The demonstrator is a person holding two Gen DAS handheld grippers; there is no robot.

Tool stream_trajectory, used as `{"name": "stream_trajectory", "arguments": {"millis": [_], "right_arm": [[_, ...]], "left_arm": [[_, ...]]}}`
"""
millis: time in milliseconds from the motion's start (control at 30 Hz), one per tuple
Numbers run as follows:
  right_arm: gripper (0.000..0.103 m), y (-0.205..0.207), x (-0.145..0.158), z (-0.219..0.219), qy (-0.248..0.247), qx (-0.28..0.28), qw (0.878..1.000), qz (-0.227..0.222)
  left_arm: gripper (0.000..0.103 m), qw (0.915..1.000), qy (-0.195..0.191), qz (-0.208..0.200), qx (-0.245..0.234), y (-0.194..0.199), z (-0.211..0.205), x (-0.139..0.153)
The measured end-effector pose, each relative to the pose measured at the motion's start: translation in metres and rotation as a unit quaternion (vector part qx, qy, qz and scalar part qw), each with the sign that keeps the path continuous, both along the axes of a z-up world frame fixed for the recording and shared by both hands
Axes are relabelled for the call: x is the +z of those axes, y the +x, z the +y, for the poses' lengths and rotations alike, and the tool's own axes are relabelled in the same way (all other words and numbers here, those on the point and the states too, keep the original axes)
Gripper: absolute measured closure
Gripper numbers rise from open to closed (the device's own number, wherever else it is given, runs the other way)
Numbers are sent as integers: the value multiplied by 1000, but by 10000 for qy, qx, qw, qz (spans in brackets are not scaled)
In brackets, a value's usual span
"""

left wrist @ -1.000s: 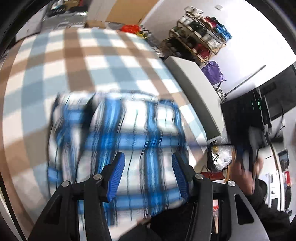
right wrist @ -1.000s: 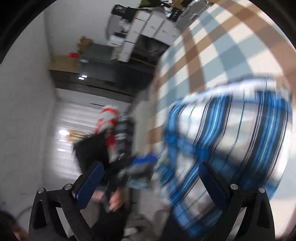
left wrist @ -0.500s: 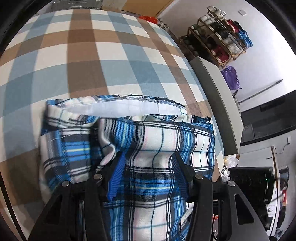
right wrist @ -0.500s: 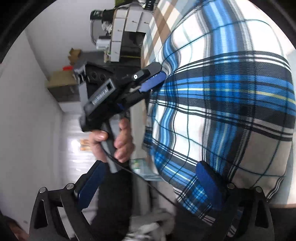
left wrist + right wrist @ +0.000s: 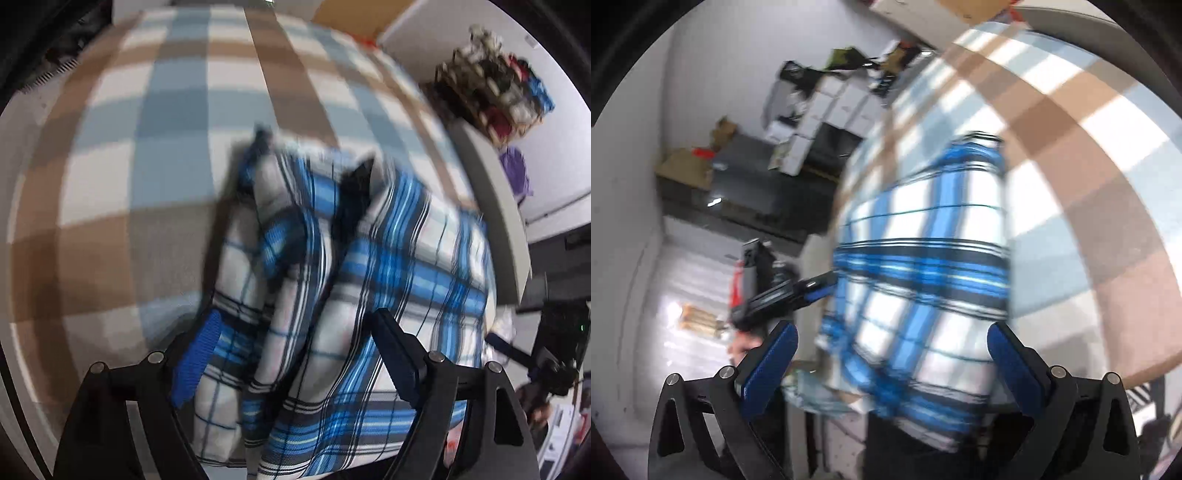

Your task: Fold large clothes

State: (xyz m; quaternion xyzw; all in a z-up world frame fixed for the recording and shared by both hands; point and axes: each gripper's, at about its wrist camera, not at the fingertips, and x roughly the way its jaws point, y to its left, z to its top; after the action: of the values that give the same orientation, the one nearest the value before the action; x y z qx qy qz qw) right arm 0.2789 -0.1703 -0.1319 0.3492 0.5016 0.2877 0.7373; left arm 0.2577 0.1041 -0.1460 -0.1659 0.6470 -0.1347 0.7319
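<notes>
Checked bed (image 5: 155,140): left tool (image 5: 295,354) just spread, dropping shirt (image 5: 388,277) at near edge; right tool (image 5: 892,365) spread too. Fold released.

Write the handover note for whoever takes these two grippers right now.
Left gripper: jaws have just been opening; the folded blue, white and black plaid shirt lies between them, pads not pressing it.
Right gripper: jaws wide open, holding nothing, pointed at the shirt from the table's edge.
Shirt: a compact bundle on the brown, blue and white checked tablecloth, near the table's edge, with one loose fold standing up along the middle.
Done: shirt folded into a bundle and let go.
Left: probably flatten the raised fold and square the edges. Both views are blurred.
</notes>
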Motion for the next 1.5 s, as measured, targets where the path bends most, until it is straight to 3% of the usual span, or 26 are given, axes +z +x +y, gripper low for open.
{"name": "stream_trajectory", "arguments": {"millis": [33,167,267,467,533,600,700,833,967,1167,1233,1400,1500], "right_arm": [[0,0,-6,4,-117,34,9999,75],[0,4,-19,18,-665,144,9974,215],[0,6,-29,20,-778,309,9960,315],[0,20,-24,35,-983,664,9929,71],[8,21,-17,32,-1254,739,9893,-27],[25,30,-11,35,-1668,759,9830,-123],[29,47,-7,22,-1852,748,9798,-128],[29,63,-7,2,-2053,736,9759,20],[27,63,-16,-16,-1670,591,9838,286],[24,54,-16,-22,-1743,592,9827,221],[23,53,-16,-22,-1777,636,9817,246],[17,57,-16,-11,-1995,939,9752,214],[14,62,-21,-7,-1901,1066,9755,288]], "left_arm": [[23,9998,-21,158,-150,0,-4,-6],[23,9992,-15,132,-371,-1,-16,-7],[23,9982,-71,158,-567,-2,-25,-8],[23,9972,-151,5,-738,-12,-46,-6],[23,9965,-257,-13,-793,-15,-54,-5],[23,9961,-267,-54,-838,-18,-62,-3],[23,9948,-309,-170,-951,-25,-80,0],[23,9921,208,-448,-1153,-31,-100,4],[23,9929,501,-654,-862,-33,-97,12],[21,9898,963,-942,-464,-37,-69,22],[21,9903,954,-899,-453,-38,-59,18],[21,9968,369,-407,-580,-24,-46,-3],[19,9969,304,-381,-617,-20,-43,-6]]}}
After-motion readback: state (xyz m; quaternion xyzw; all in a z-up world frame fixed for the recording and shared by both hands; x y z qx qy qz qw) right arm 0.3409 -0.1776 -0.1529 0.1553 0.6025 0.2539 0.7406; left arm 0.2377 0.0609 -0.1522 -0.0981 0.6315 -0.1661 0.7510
